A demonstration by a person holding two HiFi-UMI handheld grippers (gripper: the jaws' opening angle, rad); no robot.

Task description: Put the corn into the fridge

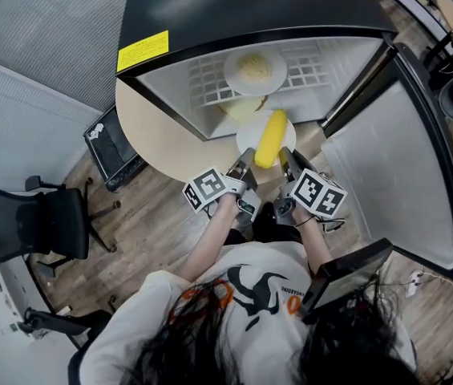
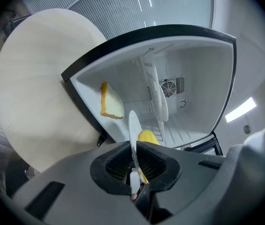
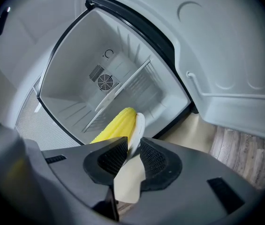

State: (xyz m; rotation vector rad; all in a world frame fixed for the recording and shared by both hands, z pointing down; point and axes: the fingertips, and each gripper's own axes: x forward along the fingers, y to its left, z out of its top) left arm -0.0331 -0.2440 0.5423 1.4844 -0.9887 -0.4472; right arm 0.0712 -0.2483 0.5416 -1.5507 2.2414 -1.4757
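Observation:
A yellow corn cob (image 1: pixel 270 138) lies on a small white plate (image 1: pixel 246 139) held at the mouth of the open black fridge (image 1: pixel 250 6). My left gripper (image 1: pixel 243 167) is shut on the plate's near-left rim, and my right gripper (image 1: pixel 285 162) is shut on its near-right rim. In the left gripper view the plate (image 2: pixel 133 132) stands edge-on between the jaws of the left gripper (image 2: pixel 134 161), with the corn (image 2: pixel 147 137) just beyond it. In the right gripper view, corn (image 3: pixel 116 125) and plate (image 3: pixel 137 131) sit above the right gripper (image 3: pixel 133 156).
Inside, a wire shelf (image 1: pixel 306 66) carries another plate of pale food (image 1: pixel 255 69), and a bread slice (image 2: pixel 109 102) lies below it. The fridge door (image 1: pixel 406 167) hangs open at the right. A round beige table (image 1: pixel 162 139) is at the left, with an office chair (image 1: pixel 34 219) beyond it.

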